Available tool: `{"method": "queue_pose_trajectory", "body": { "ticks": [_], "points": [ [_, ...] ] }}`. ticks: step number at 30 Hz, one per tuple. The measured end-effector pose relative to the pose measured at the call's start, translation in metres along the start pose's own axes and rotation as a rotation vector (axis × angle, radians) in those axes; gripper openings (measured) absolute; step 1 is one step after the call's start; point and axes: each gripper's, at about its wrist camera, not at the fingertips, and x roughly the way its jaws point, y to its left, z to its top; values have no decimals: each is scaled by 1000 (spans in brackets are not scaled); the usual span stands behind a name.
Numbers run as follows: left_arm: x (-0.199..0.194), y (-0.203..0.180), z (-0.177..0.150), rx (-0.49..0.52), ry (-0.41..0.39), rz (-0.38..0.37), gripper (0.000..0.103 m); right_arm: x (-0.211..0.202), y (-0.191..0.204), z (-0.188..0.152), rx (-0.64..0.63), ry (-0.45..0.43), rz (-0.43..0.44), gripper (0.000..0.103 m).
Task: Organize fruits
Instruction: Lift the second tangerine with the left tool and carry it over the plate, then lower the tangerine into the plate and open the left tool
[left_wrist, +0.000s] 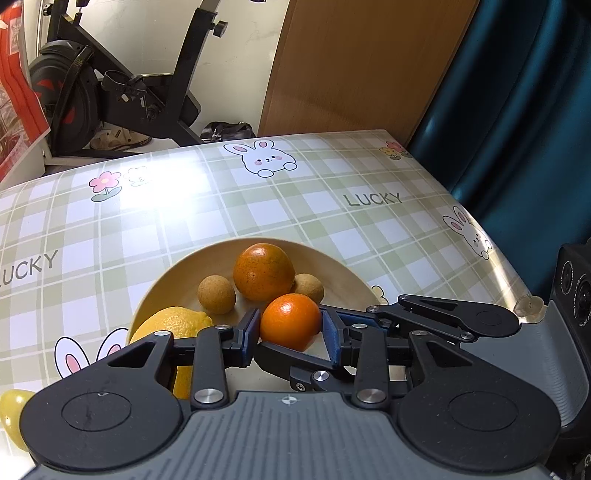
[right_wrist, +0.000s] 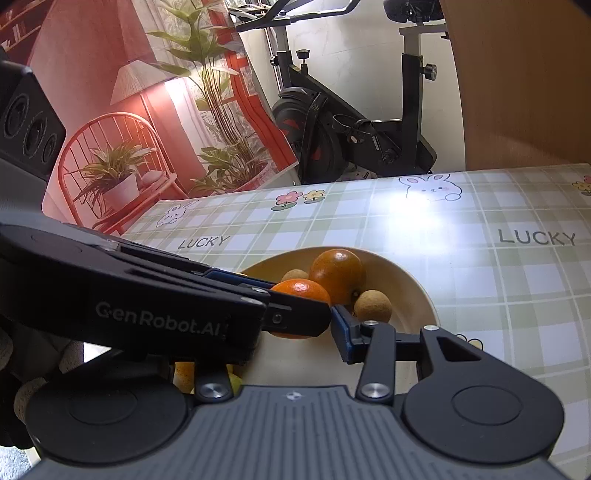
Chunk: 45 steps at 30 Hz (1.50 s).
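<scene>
Checked green cloth with rabbits covers the bench (left_wrist: 295, 206), an exercise bike (left_wrist: 122, 85) behind it at upper left. At lower centre of the left wrist view, the left gripper (left_wrist: 290, 328) has its jaws narrowed onto a small orange (left_wrist: 290, 321), blue pads against both sides, above a pale bowl (left_wrist: 166, 280). The bowl holds a larger orange (left_wrist: 264, 271), two brown round fruits (left_wrist: 216, 295) and a lemon (left_wrist: 173, 323). The right gripper (right_wrist: 295, 332) shows one blue finger just right of the small orange; its other finger is hidden, so I cannot tell its state.

"LUCKY" — tablecloth (left_wrist: 280, 221); "GenRobot.AI" — left tool (right_wrist: 295, 314).
</scene>
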Motion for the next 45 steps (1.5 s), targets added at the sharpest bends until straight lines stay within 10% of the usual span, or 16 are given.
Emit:
{"method": "queue_pose_trajectory", "body": {
  "ticks": [45],
  "points": [
    [-40, 1, -2, -15, -66, 35, 48, -10, 30, 2, -87, -6, -131, 47]
  ]
}}
